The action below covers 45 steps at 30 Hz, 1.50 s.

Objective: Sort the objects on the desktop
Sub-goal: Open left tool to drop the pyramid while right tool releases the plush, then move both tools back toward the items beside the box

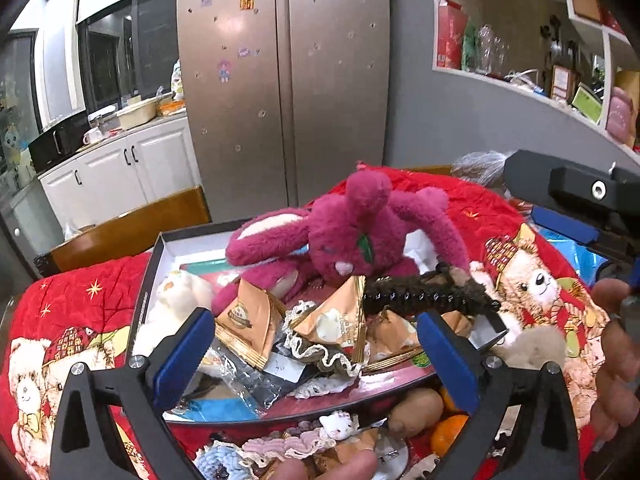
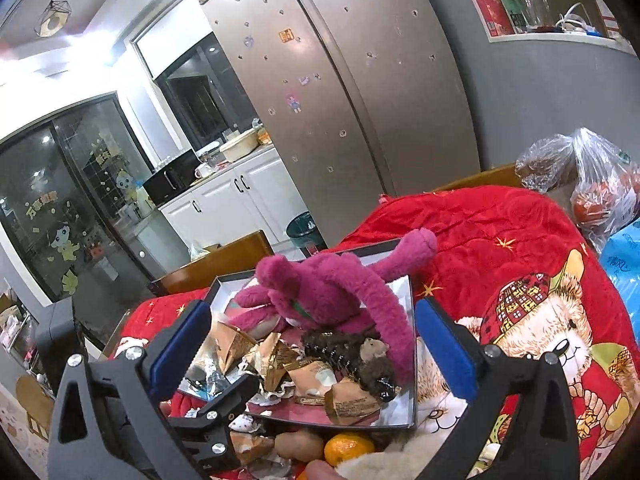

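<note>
A shallow box [image 1: 149, 280] on a red bear-print quilt [image 1: 72, 300] holds a magenta plush rabbit [image 1: 352, 232], tan snack packets [image 1: 248, 320], a dark hair claw clip [image 1: 424, 294], lace scrunchies [image 1: 320, 350] and a white plush [image 1: 176, 296]. My left gripper [image 1: 316, 348] is open and empty, just above the box's near clutter. My right gripper [image 2: 312, 344] is open and empty over the same box [image 2: 412, 360], with the rabbit [image 2: 320, 296] and the clip [image 2: 352, 360] between its fingers. The right gripper also shows in the left wrist view [image 1: 580, 200].
Tangerines [image 1: 448, 436], a potato [image 1: 416, 408] and knitted hair ties [image 1: 272, 444] lie in front of the box. Plastic bags [image 2: 592, 184] stand at the far right. A wooden chair back [image 1: 132, 228] is behind the table. A fridge [image 1: 280, 80] and cabinets stand beyond.
</note>
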Tool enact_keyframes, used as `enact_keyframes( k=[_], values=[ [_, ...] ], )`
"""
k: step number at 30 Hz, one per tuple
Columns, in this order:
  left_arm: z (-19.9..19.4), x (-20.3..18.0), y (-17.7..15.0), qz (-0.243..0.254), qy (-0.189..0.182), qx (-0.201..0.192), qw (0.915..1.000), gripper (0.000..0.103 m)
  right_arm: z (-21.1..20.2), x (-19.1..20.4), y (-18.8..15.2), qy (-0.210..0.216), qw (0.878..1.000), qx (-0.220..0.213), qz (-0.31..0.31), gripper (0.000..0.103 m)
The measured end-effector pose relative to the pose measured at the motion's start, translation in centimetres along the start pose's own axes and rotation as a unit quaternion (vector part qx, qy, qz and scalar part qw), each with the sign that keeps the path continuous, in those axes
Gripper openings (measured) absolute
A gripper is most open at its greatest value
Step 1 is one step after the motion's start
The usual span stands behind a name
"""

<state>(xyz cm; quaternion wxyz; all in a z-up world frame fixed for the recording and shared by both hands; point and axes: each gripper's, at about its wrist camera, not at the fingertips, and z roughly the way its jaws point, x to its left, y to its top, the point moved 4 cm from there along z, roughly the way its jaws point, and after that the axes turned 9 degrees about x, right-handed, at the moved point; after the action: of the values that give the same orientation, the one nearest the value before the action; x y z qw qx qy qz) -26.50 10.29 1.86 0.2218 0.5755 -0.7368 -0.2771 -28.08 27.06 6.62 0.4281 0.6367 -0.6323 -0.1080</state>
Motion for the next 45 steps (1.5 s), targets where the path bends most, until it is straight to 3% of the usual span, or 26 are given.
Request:
enact_keyframes(
  k=[4,8,13,20,24,29,36,45],
  values=[
    [-1.2,0.3,0.1,-0.007,-0.017,-0.014,0.9997,0.103,-1.2,0.4,0.3,-0.01,1.0,-0.01,-0.02,0.103],
    [-2.3,0.9,0.2,-0.025,-0.05,-0.015,0.9983,0.103,-4.0,1.2,0.5,-0.024,0.997,-0.056,-0.046,0.103],
    [-5.1,1.2,0.2,-0.016,-0.036,-0.046,0.9981,0.103,-6.6,2.1,0.4,-0.027,0.994,-0.084,-0.06,0.103],
    [-8.3,2.4,-0.5,-0.044,-0.066,-0.048,0.9957,0.103,-11.9,3.8,-0.6,-0.069,0.984,-0.121,-0.108,0.103],
    [-10.6,3.2,-1.7,-0.056,-0.063,-0.064,0.9943,0.103,-15.2,4.2,-1.6,-0.102,0.979,-0.146,-0.101,0.103],
    [-13.0,3.1,-4.0,-0.05,-0.056,-0.067,0.995,0.103,-17.8,3.6,-3.2,-0.074,0.985,-0.146,-0.062,0.103],
    [-13.1,2.3,-8.7,-0.034,-0.032,-0.051,0.9976,0.103,-17.4,2.5,-6.7,-0.065,0.988,-0.128,-0.054,0.103],
    [-9.2,2.0,-10.7,-0.043,-0.065,-0.009,0.9969,0.103,-14.9,2.0,-7.4,-0.033,0.99,-0.113,-0.076,0.103]
  ],
)
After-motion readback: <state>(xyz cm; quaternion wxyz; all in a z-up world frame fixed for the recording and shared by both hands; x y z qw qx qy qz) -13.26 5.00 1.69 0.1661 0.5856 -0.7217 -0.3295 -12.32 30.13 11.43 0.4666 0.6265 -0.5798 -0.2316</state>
